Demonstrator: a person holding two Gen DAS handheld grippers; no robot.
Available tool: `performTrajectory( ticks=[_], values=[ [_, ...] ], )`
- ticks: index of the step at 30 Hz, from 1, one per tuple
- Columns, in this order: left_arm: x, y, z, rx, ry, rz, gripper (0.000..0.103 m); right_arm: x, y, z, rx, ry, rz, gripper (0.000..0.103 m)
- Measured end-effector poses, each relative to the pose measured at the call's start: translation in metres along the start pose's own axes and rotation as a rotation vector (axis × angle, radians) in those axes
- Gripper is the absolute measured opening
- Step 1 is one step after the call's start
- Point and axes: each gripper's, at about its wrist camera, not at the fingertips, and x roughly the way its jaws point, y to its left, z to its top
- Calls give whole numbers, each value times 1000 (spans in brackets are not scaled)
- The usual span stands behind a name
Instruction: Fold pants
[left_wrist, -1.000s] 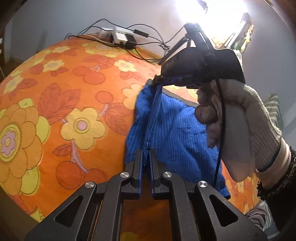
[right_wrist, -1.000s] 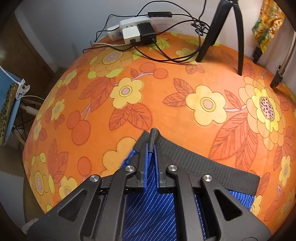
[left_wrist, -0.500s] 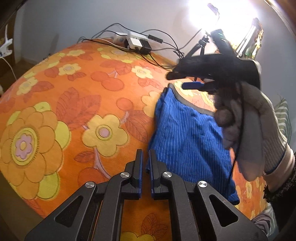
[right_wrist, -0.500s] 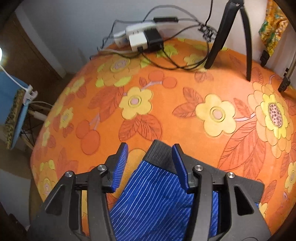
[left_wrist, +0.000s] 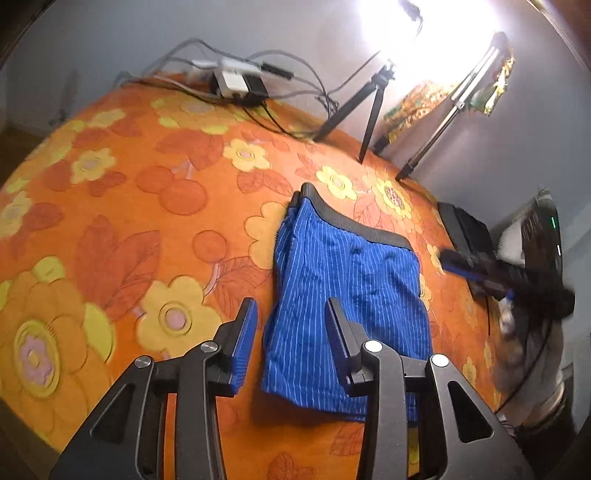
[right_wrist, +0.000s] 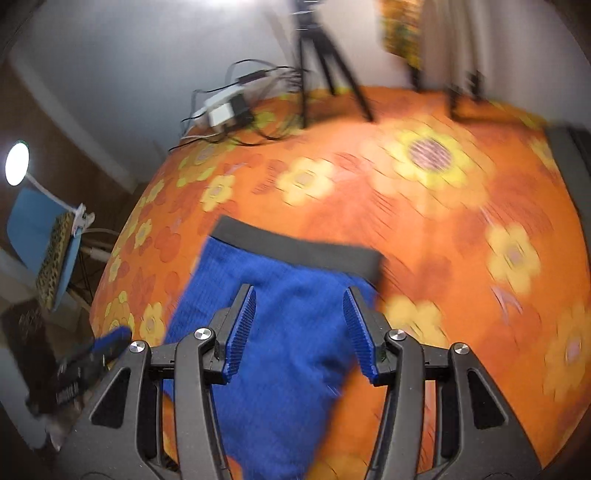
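Note:
Blue pinstriped pants (left_wrist: 343, 295) with a dark grey waistband (left_wrist: 354, 221) lie folded flat on the orange flowered cloth. My left gripper (left_wrist: 291, 343) is open and empty, raised above the near edge of the pants. My right gripper (right_wrist: 299, 332) is open and empty, raised over the pants (right_wrist: 280, 354); the right wrist view is blurred by motion. The right gripper also shows in the left wrist view (left_wrist: 476, 266), off to the right of the pants. The left gripper shows in the right wrist view (right_wrist: 92, 358) at the lower left.
An orange flowered cloth (left_wrist: 129, 206) covers the table. A power strip with cables (left_wrist: 240, 81) lies at the far edge. Black tripod legs (left_wrist: 354, 110) stand behind the pants. A black box (left_wrist: 465, 229) sits at the right. A lamp (right_wrist: 16, 164) and blue chair (right_wrist: 40, 240) stand left.
Both grippers have let go of the pants and opened. Both have pulled back and up from the pants, which now lie flat on the cloth.

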Motion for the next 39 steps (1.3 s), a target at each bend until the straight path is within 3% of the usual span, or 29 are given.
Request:
performTrajectory(
  ticks=[8,15,19,21,23,29,30,31,32,39],
  values=[
    [38,22,15,-95,103,-101,36,12,-33,-42,103,63,57,52],
    [46,12,14,-61,122,-102,36,40,-54,-22,216,71,116,52],
    [50,11,16,-52,120,-86,36,47,-53,-12,214,73,140,51],
    [53,13,16,-49,123,-76,36,50,-50,-7,189,77,134,39],
    [57,13,16,-42,133,-73,36,52,-48,-4,163,78,125,18],
    [60,11,18,-20,129,-78,33,53,-47,2,122,55,115,8],
    [62,10,18,-9,132,-76,29,54,-46,3,118,53,110,8],
    [64,9,17,0,142,-72,12,54,-46,4,114,47,103,8],
    [67,7,16,8,149,-65,7,54,-45,5,108,43,96,7],
    [65,1,14,45,136,-42,4,42,-45,1,114,38,84,11]
  ],
)
